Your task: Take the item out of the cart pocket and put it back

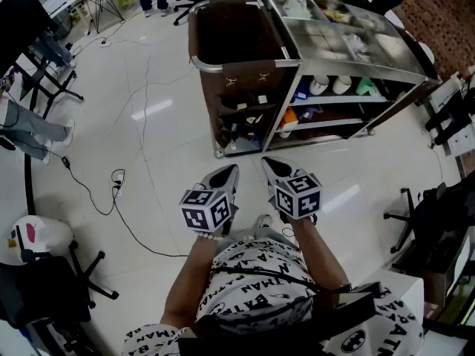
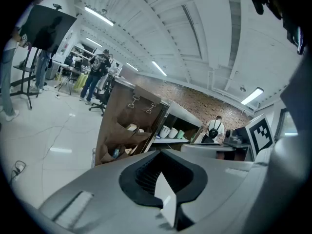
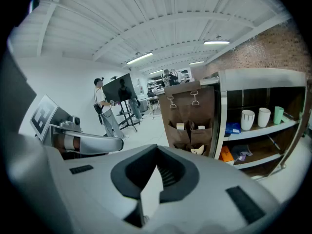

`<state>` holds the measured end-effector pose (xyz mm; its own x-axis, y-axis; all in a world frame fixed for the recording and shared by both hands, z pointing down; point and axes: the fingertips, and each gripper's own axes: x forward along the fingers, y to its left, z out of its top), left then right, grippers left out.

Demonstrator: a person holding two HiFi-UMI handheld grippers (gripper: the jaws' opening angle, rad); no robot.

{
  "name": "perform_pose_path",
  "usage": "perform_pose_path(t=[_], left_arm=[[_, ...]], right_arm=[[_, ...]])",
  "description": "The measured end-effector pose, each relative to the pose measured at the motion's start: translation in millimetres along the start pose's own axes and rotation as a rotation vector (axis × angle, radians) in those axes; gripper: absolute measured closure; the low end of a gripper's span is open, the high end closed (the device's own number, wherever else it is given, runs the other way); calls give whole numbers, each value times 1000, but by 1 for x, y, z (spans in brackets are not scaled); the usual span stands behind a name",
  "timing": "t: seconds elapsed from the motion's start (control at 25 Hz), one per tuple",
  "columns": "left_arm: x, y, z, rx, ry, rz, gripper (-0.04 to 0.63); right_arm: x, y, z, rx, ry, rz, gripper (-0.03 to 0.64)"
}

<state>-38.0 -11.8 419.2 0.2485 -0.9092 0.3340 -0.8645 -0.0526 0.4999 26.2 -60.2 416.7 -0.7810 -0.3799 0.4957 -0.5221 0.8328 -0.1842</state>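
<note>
The housekeeping cart (image 1: 245, 58) stands on the floor ahead of me, its brown fabric side with several pockets (image 1: 241, 113) facing me. Small items poke out of the pockets (image 3: 191, 130), among them a white one (image 3: 181, 126). Both grippers hover side by side a short way in front of the cart, apart from it. My left gripper (image 1: 231, 172) is shut and empty, and its own view shows the jaws (image 2: 163, 152) pressed together. My right gripper (image 1: 269, 162) is also shut, with nothing between its jaws (image 3: 156, 152).
The cart's shelves hold white cups (image 3: 255, 117) and folded items. Cables (image 1: 111, 184) trail across the floor at the left. Office chairs (image 1: 56, 273) and a tripod stand (image 1: 44, 73) line the left side, a dark chair (image 1: 430, 221) the right. People stand far back (image 2: 97, 74).
</note>
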Motion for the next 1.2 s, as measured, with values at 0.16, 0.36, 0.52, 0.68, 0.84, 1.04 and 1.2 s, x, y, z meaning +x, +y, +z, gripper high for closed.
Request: perform_pose_path(t=[0.16, 0.36, 0.52, 0.68, 0.84, 1.04, 1.2], left_arm=[[-3, 5, 2, -1, 0, -11, 595], [-10, 15, -3, 4, 27, -37, 595], [-9, 26, -9, 26, 63, -68, 595], [4, 40, -20, 41, 105, -93, 595], [31, 56, -29, 41, 130, -93, 595], [85, 92, -49, 79, 173, -46, 595], [137, 126, -75, 106, 247, -8, 595]], right_arm=[[3, 0, -1, 9, -9, -30, 604], [5, -6, -11, 26, -21, -134, 598], [13, -16, -26, 62, -13, -196, 531], [34, -31, -45, 80, 31, -232, 515], [70, -57, -68, 132, 89, -242, 418], [131, -97, -102, 188, 138, -254, 390], [180, -130, -133, 217, 178, -269, 390]])
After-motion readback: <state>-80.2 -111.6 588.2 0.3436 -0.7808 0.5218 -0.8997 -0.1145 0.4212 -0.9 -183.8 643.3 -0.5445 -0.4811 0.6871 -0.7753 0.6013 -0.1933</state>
